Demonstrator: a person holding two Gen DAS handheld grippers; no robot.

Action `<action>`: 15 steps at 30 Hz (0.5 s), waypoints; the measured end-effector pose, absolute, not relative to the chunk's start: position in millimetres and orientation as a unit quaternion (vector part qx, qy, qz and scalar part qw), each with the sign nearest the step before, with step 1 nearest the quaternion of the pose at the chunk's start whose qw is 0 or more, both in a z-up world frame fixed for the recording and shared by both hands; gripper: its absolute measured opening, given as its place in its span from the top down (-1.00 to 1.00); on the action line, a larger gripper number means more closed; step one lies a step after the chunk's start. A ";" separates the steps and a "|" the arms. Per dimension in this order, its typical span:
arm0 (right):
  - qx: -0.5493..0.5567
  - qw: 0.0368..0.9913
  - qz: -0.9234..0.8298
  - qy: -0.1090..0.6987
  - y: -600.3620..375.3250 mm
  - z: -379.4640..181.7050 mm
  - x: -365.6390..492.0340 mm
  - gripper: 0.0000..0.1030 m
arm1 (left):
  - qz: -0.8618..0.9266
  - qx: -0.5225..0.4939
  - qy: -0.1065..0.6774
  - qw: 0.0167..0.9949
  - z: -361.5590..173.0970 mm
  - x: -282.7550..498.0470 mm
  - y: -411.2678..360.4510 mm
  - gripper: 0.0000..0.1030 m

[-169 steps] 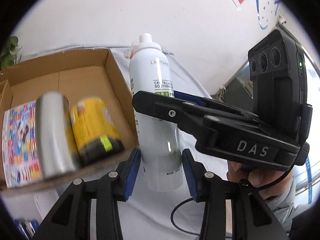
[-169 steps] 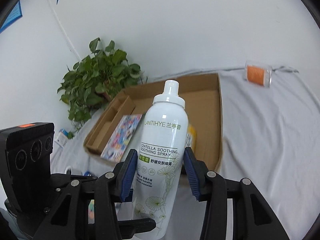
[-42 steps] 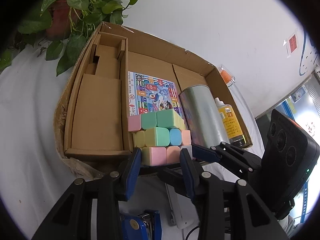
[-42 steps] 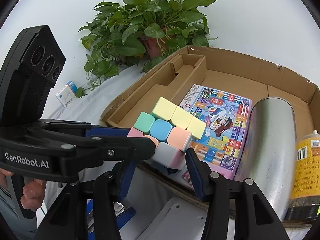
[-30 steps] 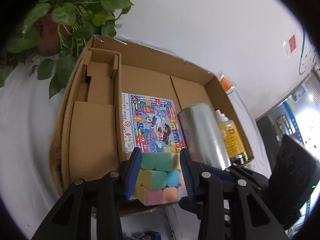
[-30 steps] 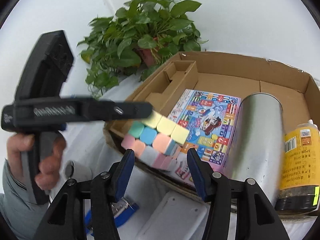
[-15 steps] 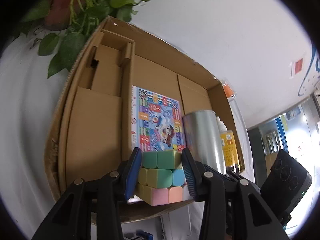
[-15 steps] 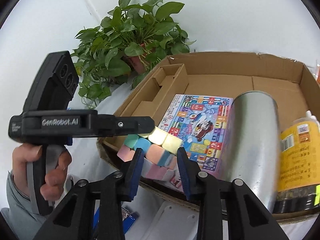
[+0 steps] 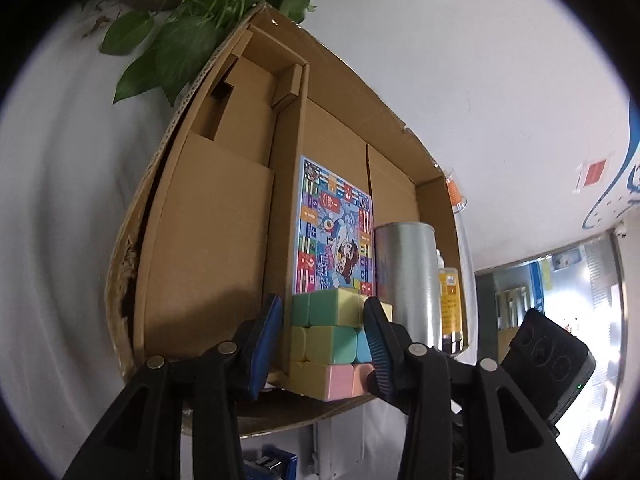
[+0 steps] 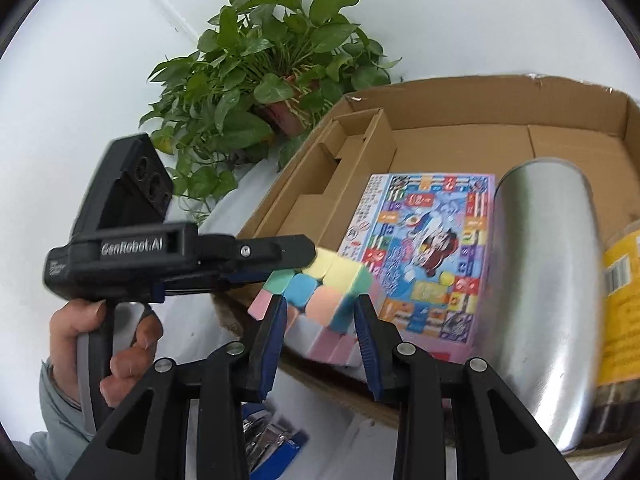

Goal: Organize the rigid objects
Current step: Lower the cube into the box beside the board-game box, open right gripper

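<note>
A pastel twist cube hangs just over the near edge of the cardboard box, at the near end of a colourful flat game box. My left gripper is shut on the cube, one blue pad on each side. In the right wrist view the left gripper reaches in from the left, held by a hand, with the cube at its tip. My right gripper sits short of the cube. Its jaws stand narrowly apart with nothing pressed between them.
In the box a silver can and a yellow-labelled bottle lie right of the game box. The box's left part holds cardboard inserts. A potted plant stands behind it. A blue stapler lies on the white cloth below.
The left gripper has carried the cube forward and down over the box's near edge and rolled a little. The right jaws have narrowed since a second ago, clear of the cube.
</note>
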State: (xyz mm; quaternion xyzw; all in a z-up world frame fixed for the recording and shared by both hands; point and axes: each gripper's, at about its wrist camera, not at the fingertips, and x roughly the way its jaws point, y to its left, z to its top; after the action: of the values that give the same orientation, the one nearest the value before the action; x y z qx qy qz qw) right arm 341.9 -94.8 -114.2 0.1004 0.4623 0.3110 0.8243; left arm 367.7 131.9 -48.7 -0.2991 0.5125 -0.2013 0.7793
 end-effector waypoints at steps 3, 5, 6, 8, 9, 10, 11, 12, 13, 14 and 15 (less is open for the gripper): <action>0.093 0.824 0.313 0.463 -92.9 -113.8 340.2 0.33 | -0.194 -0.271 0.514 0.791 -42.5 358.4 124.1 0.20; 0.091 0.821 0.317 0.466 -93.5 -112.9 341.8 0.29 | -0.192 -0.270 0.516 0.790 -41.5 355.0 122.9 0.20; 0.088 0.820 0.319 0.468 -93.6 -111.8 341.1 0.28 | -0.193 -0.273 0.516 0.788 -42.4 354.9 120.5 0.20; 0.068 0.824 0.306 0.471 -91.0 -108.8 337.3 0.05 | -0.198 -0.268 0.517 0.788 -42.6 347.3 120.8 0.20; 0.056 0.831 0.296 0.468 -91.5 -105.8 333.0 -0.18 | -0.196 -0.255 0.513 0.796 -39.1 341.0 120.1 0.23; 0.039 0.842 0.284 0.457 -93.7 -101.0 323.1 -0.29 | -0.196 -0.231 0.507 0.807 -34.1 331.2 115.8 0.25; 0.026 0.851 0.276 0.446 -96.5 -96.2 311.8 -0.48 | -0.199 -0.217 0.510 0.808 -32.4 325.6 111.7 0.25; 0.009 0.862 0.263 0.433 -100.7 -92.1 297.5 -0.59 | -0.208 -0.198 0.519 0.805 -32.9 316.2 105.1 0.26; -0.005 0.873 0.245 0.422 -105.7 -90.7 282.7 -0.63 | -0.206 -0.183 0.506 0.817 -32.0 309.3 103.0 0.26; -0.010 0.878 0.231 0.420 -110.2 -92.1 271.9 -0.64 | -0.200 -0.171 0.495 0.828 -28.9 302.0 100.8 0.25; -0.011 0.880 0.215 0.424 -113.8 -97.9 260.5 -0.64 | -0.197 -0.167 0.492 0.831 -27.0 297.2 100.1 0.25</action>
State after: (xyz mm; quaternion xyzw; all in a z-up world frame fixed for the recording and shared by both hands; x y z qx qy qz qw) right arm 260.5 -113.8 -97.9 -0.0105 0.4241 0.2148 0.8797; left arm 297.2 100.1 -27.0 -0.1671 0.4923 -0.1966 0.8313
